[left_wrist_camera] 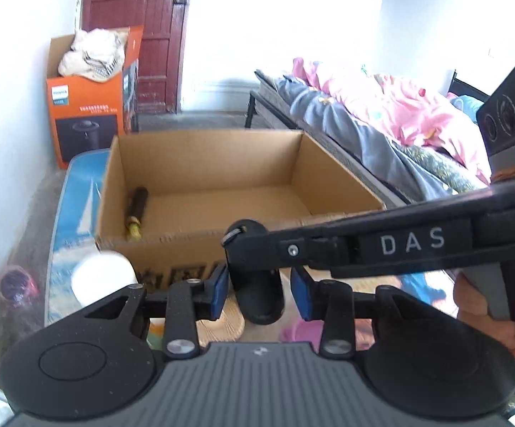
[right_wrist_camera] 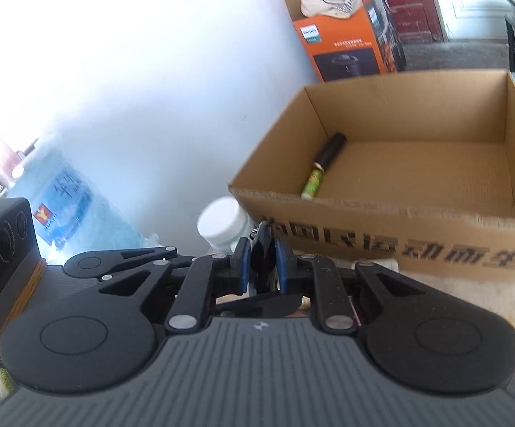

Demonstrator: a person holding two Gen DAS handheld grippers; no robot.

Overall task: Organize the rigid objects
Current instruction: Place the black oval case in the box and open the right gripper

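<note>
Both grippers meet on one black cylinder-shaped object: the right gripper has its blue pads pressed against its sides, nearly together, and reaches across the left wrist view as a long black arm marked DAS. Its tip with a metal ring sits on the object's top end. In that same view the left gripper stands partly open around the object, and whether its pads actually touch the object cannot be told. A person's hand grips the right tool's handle at the right edge.

Just beyond the fingertips stands an open cardboard box, its near wall printed with dark characters. Inside, a slim dark tube with a yellow-green end lies along the left wall; the remaining floor of the box is bare cardboard. A white-lidded jar stands outside the box's near left corner. The box rests on a surface covered with a blue printed sheet.

A white wall closes off the left side. An orange appliance carton stuffed with cloth stands in the far corner beside a dark red door. A bed with pink and grey bedding borders the right, leaving a strip of grey floor between.
</note>
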